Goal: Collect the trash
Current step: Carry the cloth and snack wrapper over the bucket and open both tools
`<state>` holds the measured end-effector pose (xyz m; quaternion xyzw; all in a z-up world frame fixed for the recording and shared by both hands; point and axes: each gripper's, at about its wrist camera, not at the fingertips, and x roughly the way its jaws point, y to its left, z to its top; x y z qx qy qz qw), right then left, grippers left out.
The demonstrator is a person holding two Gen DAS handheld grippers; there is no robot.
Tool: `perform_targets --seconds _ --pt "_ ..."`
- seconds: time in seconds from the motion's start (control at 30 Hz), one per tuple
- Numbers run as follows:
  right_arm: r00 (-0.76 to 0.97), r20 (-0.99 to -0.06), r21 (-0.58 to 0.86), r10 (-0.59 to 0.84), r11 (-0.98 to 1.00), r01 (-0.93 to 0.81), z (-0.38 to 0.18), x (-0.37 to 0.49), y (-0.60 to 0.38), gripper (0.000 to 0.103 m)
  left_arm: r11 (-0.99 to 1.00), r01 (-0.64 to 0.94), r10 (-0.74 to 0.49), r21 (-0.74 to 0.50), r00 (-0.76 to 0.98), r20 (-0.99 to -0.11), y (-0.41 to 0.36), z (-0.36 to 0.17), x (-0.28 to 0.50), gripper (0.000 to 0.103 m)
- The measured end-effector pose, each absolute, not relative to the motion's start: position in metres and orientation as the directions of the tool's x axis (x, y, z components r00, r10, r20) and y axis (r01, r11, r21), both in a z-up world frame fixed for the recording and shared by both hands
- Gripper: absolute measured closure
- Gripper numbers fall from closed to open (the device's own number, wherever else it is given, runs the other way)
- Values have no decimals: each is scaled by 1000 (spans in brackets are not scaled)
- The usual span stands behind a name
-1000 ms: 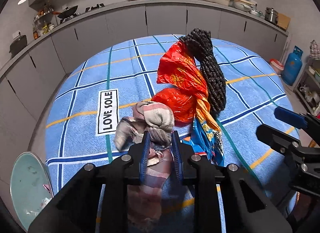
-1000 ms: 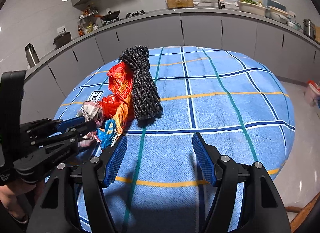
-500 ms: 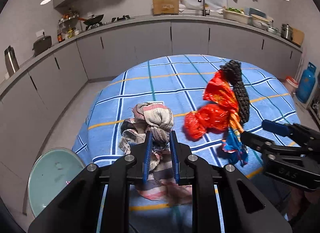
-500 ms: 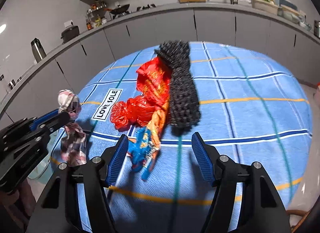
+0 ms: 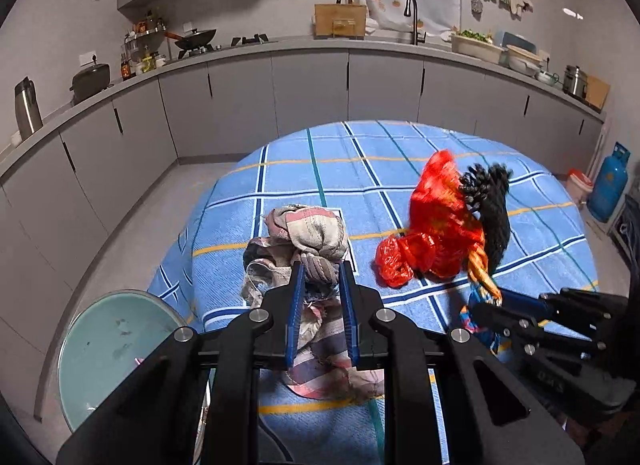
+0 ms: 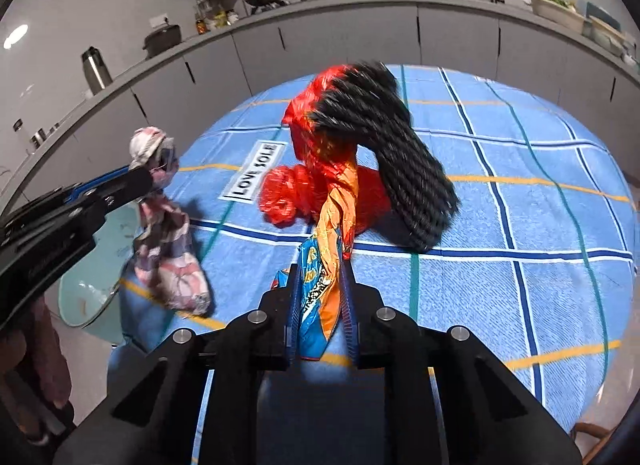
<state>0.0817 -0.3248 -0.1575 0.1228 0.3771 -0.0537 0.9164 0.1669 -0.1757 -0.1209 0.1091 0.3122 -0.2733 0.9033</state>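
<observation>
— The left tool (image 5: 322, 277), is it pinched tight?
— Yes, pads nearly together, angled downward. The right tool (image 6: 320, 281) sits alongside it, its jaws closing, also tilted down.

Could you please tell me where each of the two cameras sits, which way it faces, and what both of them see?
Left wrist: on the left gripper, facing down along its fingers at the crumpled pink-grey striped rag it clamps; right gripper shows lower right.
Right wrist: on the right gripper, jaws closing on the twisted blue-orange snack wrapper; left gripper and a hand show on the left.
Shared: blue checked tablecloth, red plastic bag, black coiled rope, teal round bin.
</observation>
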Motion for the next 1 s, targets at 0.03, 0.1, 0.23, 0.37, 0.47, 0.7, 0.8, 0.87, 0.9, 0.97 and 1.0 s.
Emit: perform_targets --seconds 0.03,0.1,0.23,0.37,0.47,0.7,0.8,0.87,0.9,0.97,1.0 --pt "715 -699 180 -6 966 184 -155 79 -322 83 827 562 -429 25 658 -619 -174 -118 165 85" --pt "735 -678 184 9 970 158 -150 73 -317 84 829 559 -433 25 669 -604 -170 -112 160 85" --pt "761 -647 184 43 978 102 -137 64 -304 84 834 551 -436 21 682 -587 -158 -102 155 85" --pt "777 -627 184 61 980 71 -126 57 -293 84 850 527 -421 22 703 -574 -141 -93 150 85" --pt "787 -614 178 66 982 56 -119 60 -285 84 861 508 -409 20 716 -566 -131 -88 149 85" --pt "801 -594 172 78 985 32 -108 62 -278 84 885 466 -379 23 747 -546 -106 -79 145 85" --pt "804 -589 168 85 986 20 -106 63 -274 84 896 442 -358 27 759 -543 -94 -77 147 85" --pt "805 -586 167 90 986 11 -105 64 -271 84 904 428 -347 25 764 -544 -87 -77 149 85" --pt "807 -584 166 93 986 7 -104 64 -271 84 908 418 -338 27 768 -544 -83 -77 151 85" --pt "810 -578 169 102 986 -3 -101 66 -268 84 916 400 -323 26 774 -545 -74 -76 153 85" --pt "811 -576 169 104 986 -7 -100 68 -267 84 919 393 -316 28 777 -545 -71 -76 154 85"
